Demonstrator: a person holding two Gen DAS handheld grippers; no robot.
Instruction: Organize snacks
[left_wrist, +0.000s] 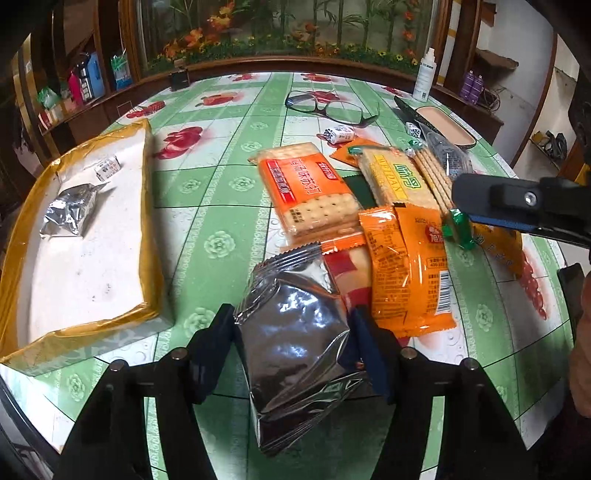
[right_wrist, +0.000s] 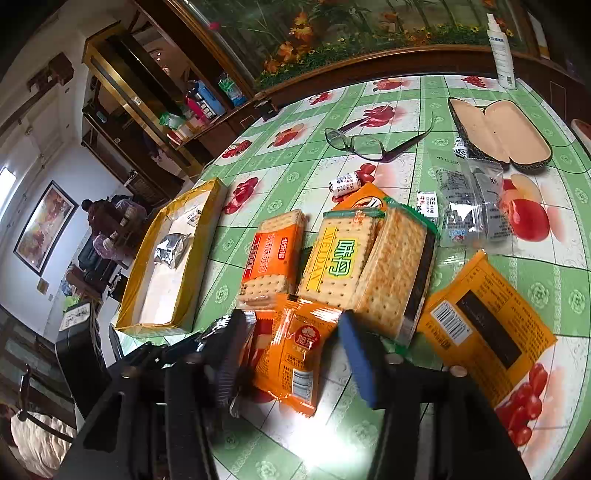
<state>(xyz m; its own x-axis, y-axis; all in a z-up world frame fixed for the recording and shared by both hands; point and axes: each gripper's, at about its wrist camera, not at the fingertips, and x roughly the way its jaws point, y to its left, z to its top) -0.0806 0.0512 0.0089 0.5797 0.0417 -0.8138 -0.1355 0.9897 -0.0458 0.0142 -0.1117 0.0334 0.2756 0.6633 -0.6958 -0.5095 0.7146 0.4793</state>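
Silver packet (left_wrist: 295, 332) sits between my left jaws (left_wrist: 291, 332), both pads pressing its crinkled sides, low over the desk (left_wrist: 207, 206). My right jaws (right_wrist: 291, 354) stand parted around the orange snack pack (right_wrist: 295, 354), not squeezing. Yellow-rimmed tray (left_wrist: 147, 206) lies left.

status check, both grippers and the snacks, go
Left gripper shut on silver foil packet. Right gripper open around orange snack packet. Tray left, path unobstructed.

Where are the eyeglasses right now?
The eyeglasses lie open at the table's far side, beyond the cracker packs, left of the open glasses case.
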